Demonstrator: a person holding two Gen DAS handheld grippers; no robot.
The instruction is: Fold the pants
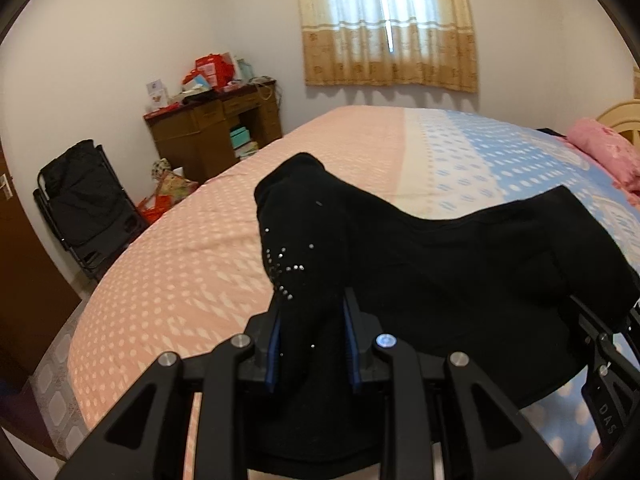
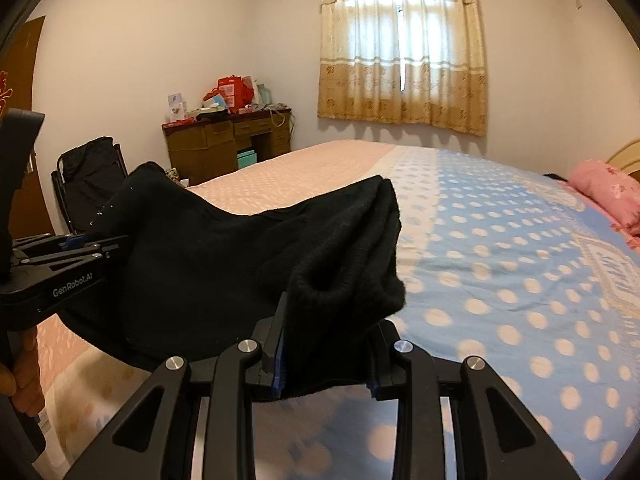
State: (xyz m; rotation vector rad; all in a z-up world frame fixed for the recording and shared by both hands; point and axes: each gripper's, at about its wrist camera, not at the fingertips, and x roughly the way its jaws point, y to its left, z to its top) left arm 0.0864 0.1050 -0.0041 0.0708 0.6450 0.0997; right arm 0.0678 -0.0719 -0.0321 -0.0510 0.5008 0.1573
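The black pants (image 1: 420, 272) hang in the air above the bed, stretched between my two grippers. My left gripper (image 1: 312, 344) is shut on one bunched end with small rhinestones. My right gripper (image 2: 326, 356) is shut on the other end, a ribbed knit edge (image 2: 348, 264). The pants (image 2: 208, 264) sag in the middle. In the right wrist view the left gripper (image 2: 86, 246) shows at the far left, held by a hand. In the left wrist view the right gripper (image 1: 612, 344) shows at the right edge.
The bed (image 2: 500, 264) has a pink and blue dotted cover and fills the space below. A pink pillow (image 2: 604, 192) lies at the right. A cluttered wooden desk (image 1: 216, 136) and a black folding chair (image 1: 84, 200) stand by the far wall. A curtained window (image 2: 400, 52) is behind.
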